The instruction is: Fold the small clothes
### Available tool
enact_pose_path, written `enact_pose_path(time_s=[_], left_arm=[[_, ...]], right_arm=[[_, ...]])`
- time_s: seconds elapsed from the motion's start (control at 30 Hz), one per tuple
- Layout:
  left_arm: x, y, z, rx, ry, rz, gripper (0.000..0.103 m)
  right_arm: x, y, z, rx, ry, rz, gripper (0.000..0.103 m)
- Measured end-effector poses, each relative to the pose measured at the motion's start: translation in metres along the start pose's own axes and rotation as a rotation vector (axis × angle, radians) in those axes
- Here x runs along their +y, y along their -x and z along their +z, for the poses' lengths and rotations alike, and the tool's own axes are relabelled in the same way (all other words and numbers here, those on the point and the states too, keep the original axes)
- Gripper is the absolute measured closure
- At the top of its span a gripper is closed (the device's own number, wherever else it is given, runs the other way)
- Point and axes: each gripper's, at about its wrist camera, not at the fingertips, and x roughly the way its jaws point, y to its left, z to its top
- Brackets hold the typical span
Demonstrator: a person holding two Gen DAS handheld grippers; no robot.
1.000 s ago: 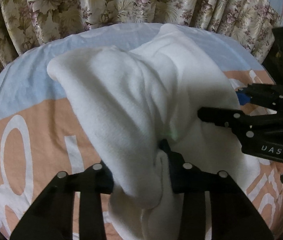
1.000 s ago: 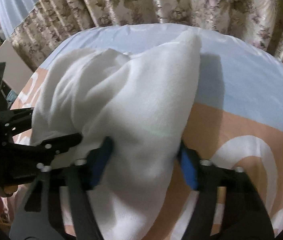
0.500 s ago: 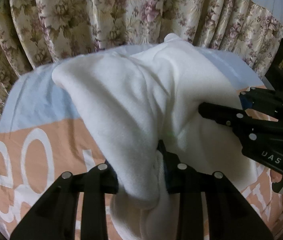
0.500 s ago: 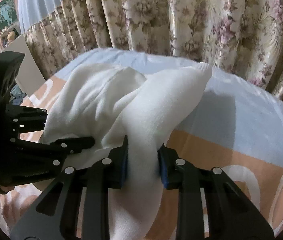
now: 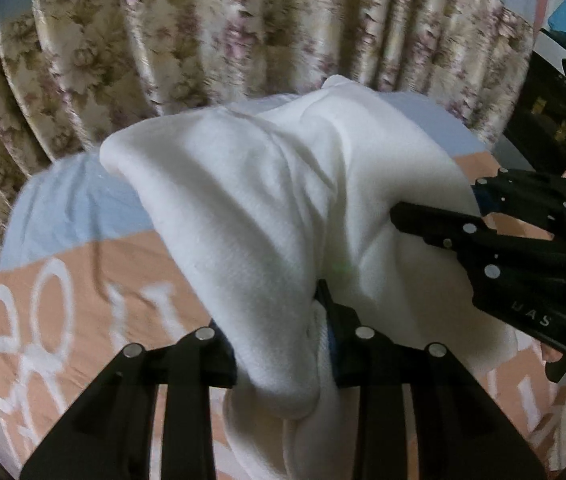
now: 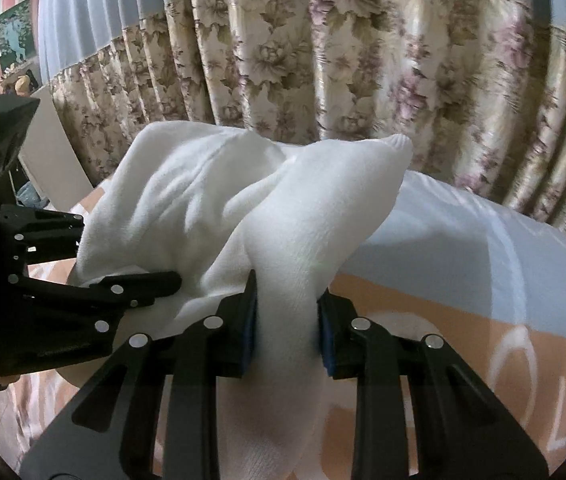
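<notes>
Left claw: the left gripper (image 5: 279, 354) was clamped on a bunched fold of the white garment (image 5: 283, 208); cloth filled the gap between its fingers and spilled down below them.
Left claw, other view: seen from the right wrist, the left gripper (image 6: 131, 284) sat low at the left, one black finger pressed against the cloth; the far finger was hidden behind the fabric.
Right claw: the right gripper (image 6: 287, 334) was clamped on another thick fold of the white garment (image 6: 267, 216), its blue pads (image 6: 249, 330) squeezing the cloth from both sides.
Right claw, other view: from the left wrist, the right gripper (image 5: 439, 216) came in from the right, with cloth running between its two fingers.
Garment: it rose forward and up from both claws in two humps, one ahead of each claw, joined by creased cloth between them; a rounded corner pointed up ahead of the right claw.
Bedsheet: the peach and light-blue bedsheet (image 5: 83, 216) with white lettering lay under and ahead of both claws, beneath the lifted cloth.
Curtain: a floral curtain (image 6: 403, 72) hung beyond the far edge of the sheet, behind the garment.
Claw spacing: the two claws were near each other, side by side, each on its own fold.
</notes>
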Motion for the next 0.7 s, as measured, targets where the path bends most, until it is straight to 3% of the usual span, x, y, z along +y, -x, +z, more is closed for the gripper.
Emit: enact_pose_path(time_s=[0.2, 0.47, 0.7], left_arm=[[-0.050, -0.026, -0.028, 0.066, 0.008, -0.046, 0.071], [-0.060, -0.053, -0.046, 0.088, 0.027, -0.057, 0.069], [-0.050, -0.045, -0.048, 0.105, 0.073, -0.034, 0.054]], right_arm=[[-0.029, 0.023, -0.050, 0.064, -0.032, -0.029, 0.076], [-0.052, 0.013, -0.122, 0.146, -0.064, -0.029, 0.076], [-0.051, 0.013, -0.121, 0.120, -0.075, -0.024, 0.069]])
